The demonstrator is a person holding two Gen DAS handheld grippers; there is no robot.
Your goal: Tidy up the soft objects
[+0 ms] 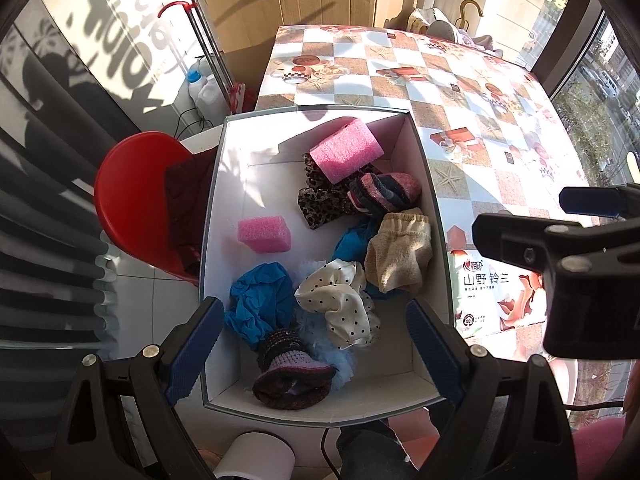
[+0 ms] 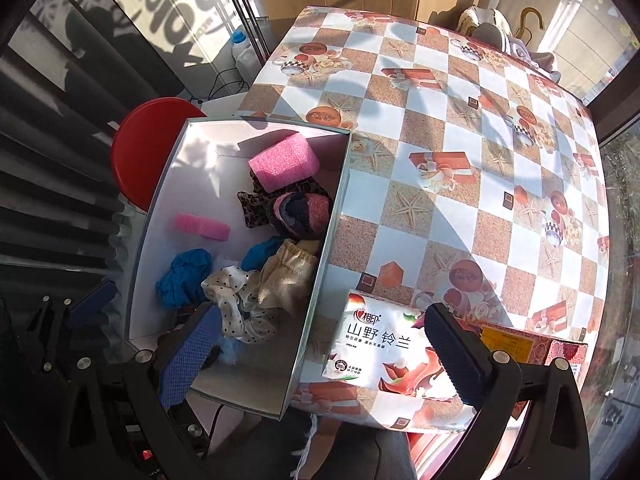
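Between the spread fingers of the left gripper (image 1: 314, 346), wide open and empty, sits the white box (image 1: 224, 208) holding the soft things: two pink foam blocks (image 1: 346, 150), blue cloths (image 1: 260, 300), a polka-dot scrunchie (image 1: 340, 300), a beige sock (image 1: 400, 254) and knitted pieces. The right gripper (image 2: 320, 354) is equally wide open, holding nothing; the tissue pack (image 2: 376, 348) lies on the checkered tablecloth (image 2: 460, 128) just ahead, between its fingers.

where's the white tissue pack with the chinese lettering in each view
Left wrist: the white soft tissue pack lies right of centre, on the table beside the white cardboard box.
Right wrist: the pack sits low, centre-right, between the fingers.
Shared landmark: the larger pink foam block.
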